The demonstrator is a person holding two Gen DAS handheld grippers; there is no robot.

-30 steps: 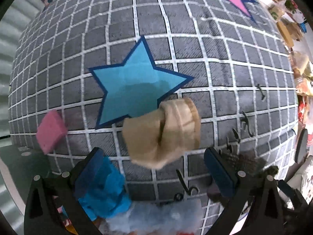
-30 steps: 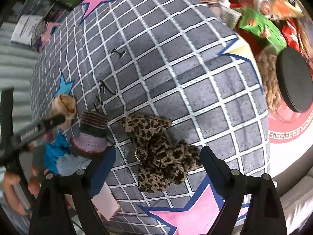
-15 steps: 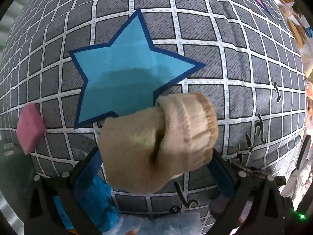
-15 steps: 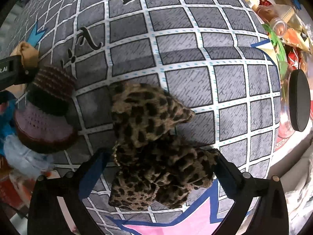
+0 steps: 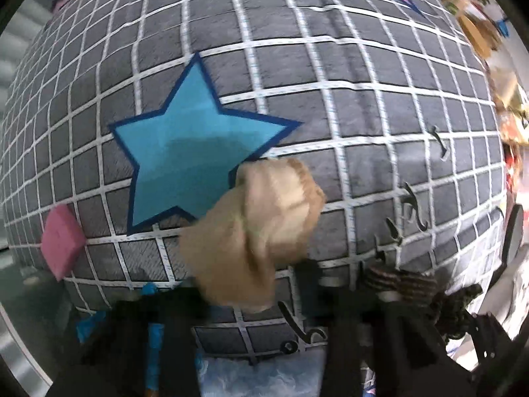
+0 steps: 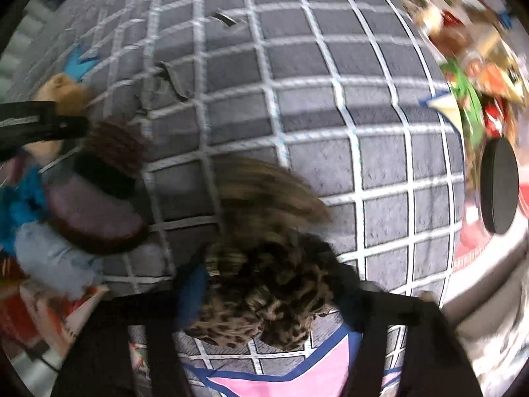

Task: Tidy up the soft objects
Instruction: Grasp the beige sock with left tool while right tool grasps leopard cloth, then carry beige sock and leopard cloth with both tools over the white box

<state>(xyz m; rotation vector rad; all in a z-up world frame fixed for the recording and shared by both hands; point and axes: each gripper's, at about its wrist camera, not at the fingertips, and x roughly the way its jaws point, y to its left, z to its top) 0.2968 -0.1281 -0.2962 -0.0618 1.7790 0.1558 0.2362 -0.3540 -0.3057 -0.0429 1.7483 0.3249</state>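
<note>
In the left wrist view my left gripper is shut on a rolled tan sock and holds it over the grey grid cloth, by the lower right point of the blue star. In the right wrist view my right gripper is shut on a leopard-print soft cloth, which hangs blurred between the fingers above the cloth. The tan sock and the left gripper's arm show at the far left of that view.
A knitted purple-and-brown hat lies left of the leopard cloth, with blue fluffy fabric and pale blue fabric beside it. A pink sponge sits at the cloth's left edge. Snack packets and a black lid crowd the right side.
Both grippers have shut, the left on the tan sock and the right on the leopard cloth. Both views are blurred by motion and the items appear lifted off the cloth.
</note>
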